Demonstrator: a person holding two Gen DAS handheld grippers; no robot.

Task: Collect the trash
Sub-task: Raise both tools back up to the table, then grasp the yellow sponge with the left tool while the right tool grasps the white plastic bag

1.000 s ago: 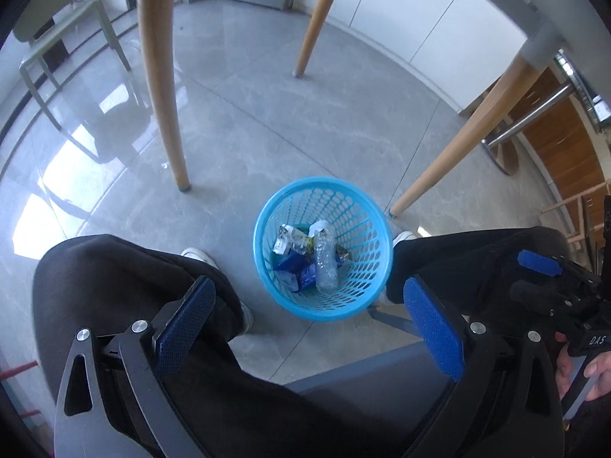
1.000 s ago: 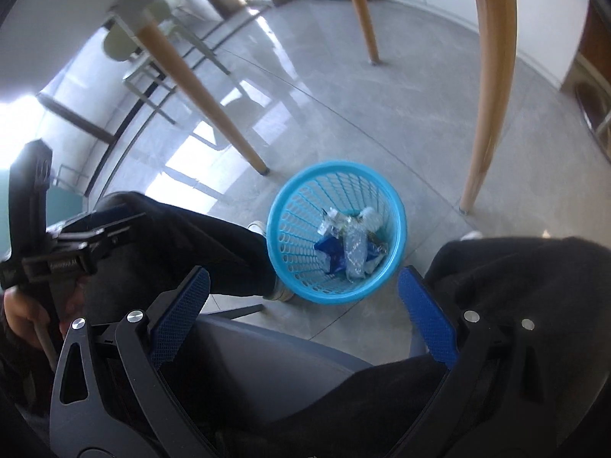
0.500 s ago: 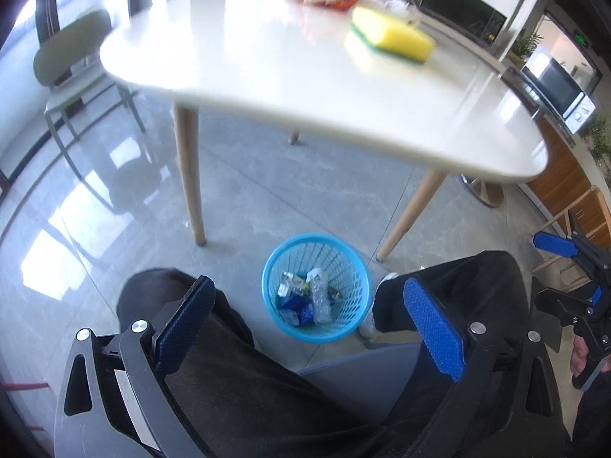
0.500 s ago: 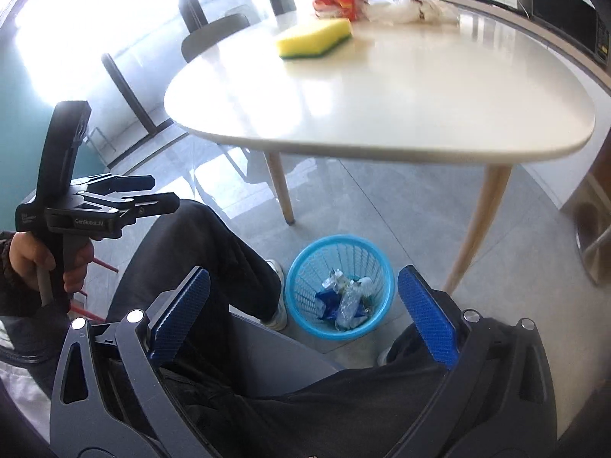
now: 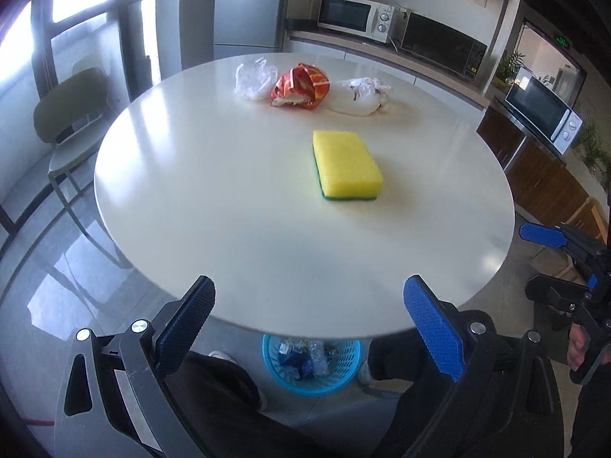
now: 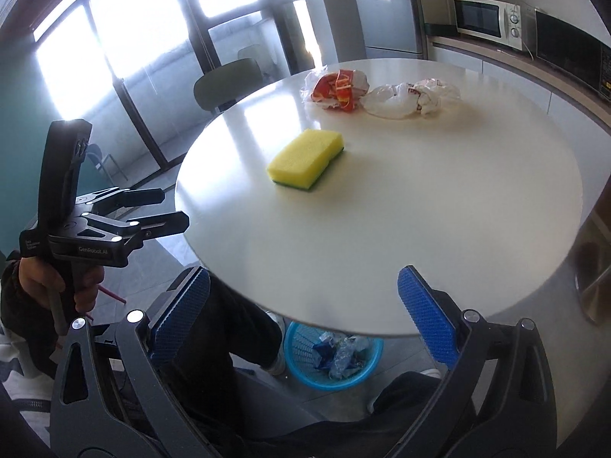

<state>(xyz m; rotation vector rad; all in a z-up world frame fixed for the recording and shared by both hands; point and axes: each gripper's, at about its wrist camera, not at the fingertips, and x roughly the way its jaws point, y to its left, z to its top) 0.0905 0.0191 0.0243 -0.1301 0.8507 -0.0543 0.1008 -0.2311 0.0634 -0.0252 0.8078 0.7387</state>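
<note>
Left wrist view: left gripper (image 5: 308, 318) open, empty; red wrapper (image 5: 300, 87) straight ahead across table (image 5: 214, 198), between two white bags.

Right wrist view: right gripper (image 6: 303, 307) open, empty; wrapper (image 6: 340, 89) ahead, slightly right (neither arm clearly nearer).

Bin (image 6: 301, 372): under near table edge.

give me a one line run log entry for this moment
left gripper: open, empty | right gripper: open, empty | table: sponge, red wrapper, two plastic bags | blue bin: under table, holds trash
</note>
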